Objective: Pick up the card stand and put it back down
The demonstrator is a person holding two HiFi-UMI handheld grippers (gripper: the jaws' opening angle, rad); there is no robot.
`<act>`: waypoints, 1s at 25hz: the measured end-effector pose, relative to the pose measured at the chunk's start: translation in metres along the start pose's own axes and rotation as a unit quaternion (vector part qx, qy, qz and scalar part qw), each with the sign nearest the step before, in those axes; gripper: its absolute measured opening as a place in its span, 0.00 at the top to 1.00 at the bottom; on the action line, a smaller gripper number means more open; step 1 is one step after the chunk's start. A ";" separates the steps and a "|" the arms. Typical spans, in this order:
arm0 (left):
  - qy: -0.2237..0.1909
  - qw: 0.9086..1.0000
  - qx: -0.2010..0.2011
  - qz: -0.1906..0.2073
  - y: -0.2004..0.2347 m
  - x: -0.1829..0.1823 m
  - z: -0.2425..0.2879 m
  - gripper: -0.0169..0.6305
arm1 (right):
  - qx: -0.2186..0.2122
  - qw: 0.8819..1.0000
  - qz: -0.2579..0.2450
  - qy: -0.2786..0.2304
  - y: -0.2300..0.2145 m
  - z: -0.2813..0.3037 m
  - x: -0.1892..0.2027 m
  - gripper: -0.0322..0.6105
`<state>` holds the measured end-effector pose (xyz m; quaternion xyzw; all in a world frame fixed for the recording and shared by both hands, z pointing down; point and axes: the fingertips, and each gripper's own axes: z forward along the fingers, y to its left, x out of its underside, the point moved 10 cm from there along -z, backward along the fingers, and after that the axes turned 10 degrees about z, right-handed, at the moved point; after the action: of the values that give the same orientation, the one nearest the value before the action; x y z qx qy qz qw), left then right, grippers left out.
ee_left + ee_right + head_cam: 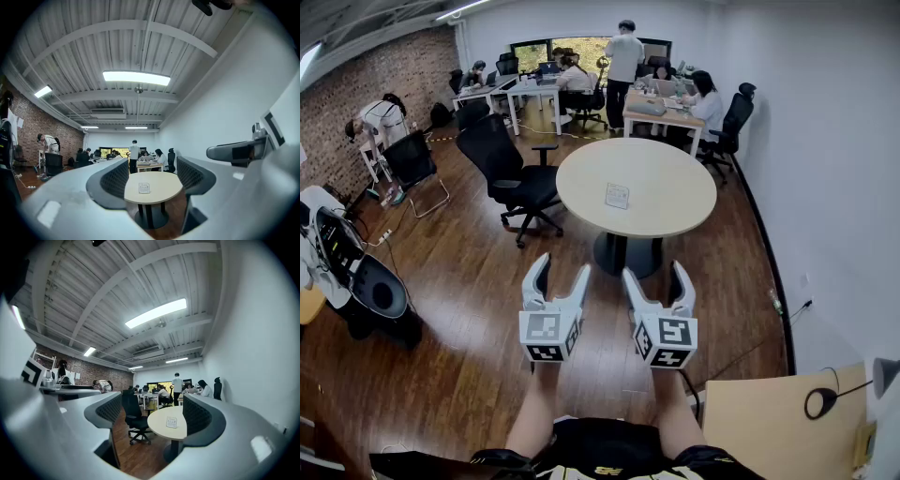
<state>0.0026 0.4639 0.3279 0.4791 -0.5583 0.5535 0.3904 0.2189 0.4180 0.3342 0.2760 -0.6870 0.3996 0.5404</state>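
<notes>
Left claw: the left gripper (561,267), pale grey plastic with black mesh-textured pads, sits low and left of centre in the head view; its jaws stand apart and nothing is between them.
Left claw's own view: through the gap of the left gripper (152,176) only the distant table shows, low in the middle of the frame.
Right claw: the right gripper (654,272), of the same make, is just beside the left one; its jaws stand apart as well and grip nothing.
Right claw's own view: the gap of the right gripper (157,411) frames chair, table and floor, all well apart from the pads.
Marker cubes: one white cube with black square markers (548,336) sits at the base of each claw.
Card stand: the small clear upright card stand with a white printed card (617,195) (144,188) (171,423) stands on the table near its middle, above the claws in the head view and well apart from both.
Table: a round beige pedestal table (675,178) (161,185) (159,420), centre of the head view.
Chair: a black wheeled office chair (511,169) (132,416), just left of the table.
Floor: dark brown wooden planks (459,309).
Background: several people at white desks, top of the head view.
</notes>
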 end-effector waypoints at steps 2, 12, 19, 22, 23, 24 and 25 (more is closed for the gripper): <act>0.006 1.000 0.005 -0.002 -0.014 0.004 0.003 0.47 | -0.001 1.000 0.009 0.009 -0.011 -0.002 0.006 0.32; 0.034 0.999 0.014 -0.006 -0.014 0.045 0.068 0.48 | -0.004 0.999 0.012 0.035 -0.046 0.052 0.038 0.33; 0.024 0.999 0.032 -0.023 0.034 0.059 0.137 0.48 | 0.008 0.999 -0.006 0.043 -0.043 0.133 0.035 0.35; 0.010 0.999 0.026 -0.020 0.070 0.053 0.167 0.48 | 0.004 0.999 -0.018 0.033 -0.032 0.178 0.025 0.36; 0.006 1.000 0.024 -0.019 0.082 0.053 0.175 0.48 | 0.002 0.999 -0.021 0.028 -0.027 0.193 0.024 0.36; 0.002 1.000 0.023 -0.020 0.094 0.055 0.183 0.48 | -0.001 0.999 -0.025 0.024 -0.022 0.207 0.023 0.36; -0.001 1.000 0.021 -0.023 0.106 0.057 0.191 0.48 | -0.004 0.999 -0.028 0.021 -0.016 0.222 0.024 0.36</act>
<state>-0.0957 0.2608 0.3416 0.4999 -0.5360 0.5557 0.3924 0.1098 0.2222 0.3400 0.2849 -0.6689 0.3873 0.5670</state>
